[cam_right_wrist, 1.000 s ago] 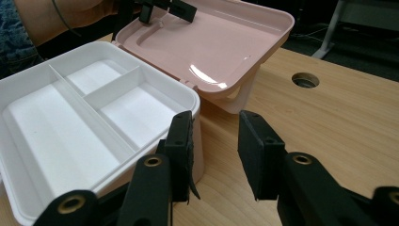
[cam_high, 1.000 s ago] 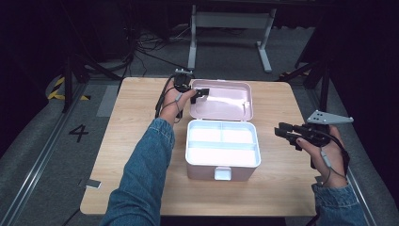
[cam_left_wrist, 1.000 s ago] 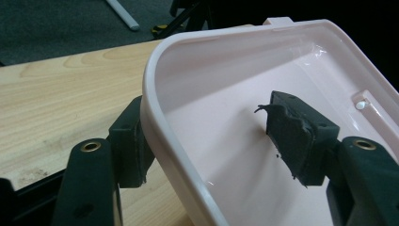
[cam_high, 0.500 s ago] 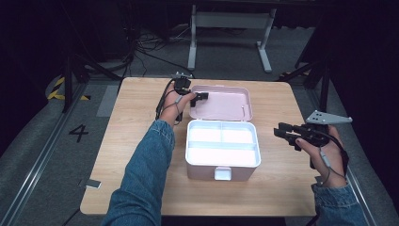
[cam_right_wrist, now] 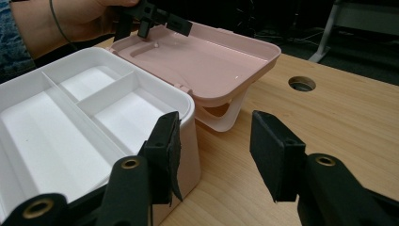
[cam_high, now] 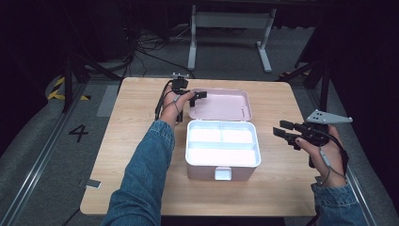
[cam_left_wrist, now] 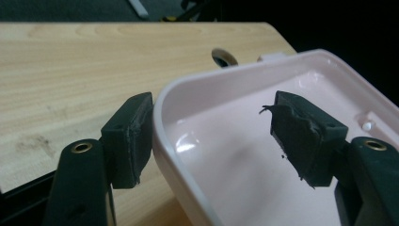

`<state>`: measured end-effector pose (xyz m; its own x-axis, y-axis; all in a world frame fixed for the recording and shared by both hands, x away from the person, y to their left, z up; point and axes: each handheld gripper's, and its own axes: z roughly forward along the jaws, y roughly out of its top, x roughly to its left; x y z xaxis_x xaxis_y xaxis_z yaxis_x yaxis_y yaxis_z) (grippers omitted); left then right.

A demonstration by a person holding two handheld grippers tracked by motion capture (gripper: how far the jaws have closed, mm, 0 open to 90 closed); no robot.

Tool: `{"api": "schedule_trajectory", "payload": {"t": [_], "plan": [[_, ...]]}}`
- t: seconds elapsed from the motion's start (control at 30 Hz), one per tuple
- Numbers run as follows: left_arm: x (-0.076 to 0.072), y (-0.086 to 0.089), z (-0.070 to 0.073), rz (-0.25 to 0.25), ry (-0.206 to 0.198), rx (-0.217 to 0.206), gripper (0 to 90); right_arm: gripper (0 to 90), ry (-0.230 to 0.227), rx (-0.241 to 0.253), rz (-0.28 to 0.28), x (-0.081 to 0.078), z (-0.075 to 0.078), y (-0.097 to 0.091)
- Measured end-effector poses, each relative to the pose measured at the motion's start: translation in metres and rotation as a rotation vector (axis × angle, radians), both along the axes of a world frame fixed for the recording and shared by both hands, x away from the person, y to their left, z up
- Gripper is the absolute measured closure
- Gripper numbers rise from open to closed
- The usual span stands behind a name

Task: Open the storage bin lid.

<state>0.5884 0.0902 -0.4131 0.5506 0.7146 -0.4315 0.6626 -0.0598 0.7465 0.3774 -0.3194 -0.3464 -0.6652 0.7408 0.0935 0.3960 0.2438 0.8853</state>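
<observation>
The pink box (cam_high: 223,146) is being left open at table centre, its lid (cam_high: 220,104) laid flat at twelve o'clock. The left gripper (cam_high: 200,94) is spread astride the lid's rim, unpressed; the right gripper (cam_high: 284,133), at three o'clock, has just been opening, with nothing between its jaws, so release is being judged complete.

pink box (cam_high: 223,160) stands open on the table, white divided tray inside, lid (cam_high: 220,104) lying flat behind it

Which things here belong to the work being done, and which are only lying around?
In the job:
- pink box
- its open lid
- white tray
- left gripper
- right gripper

Lying about:
- small card at the table's edge
- cables on the floor
</observation>
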Motion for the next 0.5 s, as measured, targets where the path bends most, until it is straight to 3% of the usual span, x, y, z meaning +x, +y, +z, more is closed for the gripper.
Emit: {"api": "schedule_trajectory", "payload": {"t": [0.1,0.2,0.37,0.5], "plan": [[-0.003,0.006,0.011,0.027,-0.081,0.072,34.6,53.7,0.002,0.005,0.001,0.002,0.0,0.001],[-0.008,0.011,0.025,0.044,-0.143,0.087,34.7,53.5,0.0,0.002,0.006,0.004,0.0,0.002],[-0.031,0.016,0.054,0.002,-0.22,0.134,34.7,52.9,-0.007,0.009,0.015,0.01,0.003,0.006],[-0.059,0.019,0.086,-0.037,-0.288,0.127,34.4,52.4,-0.008,0.008,0.027,0.017,0.005,0.009]]}}
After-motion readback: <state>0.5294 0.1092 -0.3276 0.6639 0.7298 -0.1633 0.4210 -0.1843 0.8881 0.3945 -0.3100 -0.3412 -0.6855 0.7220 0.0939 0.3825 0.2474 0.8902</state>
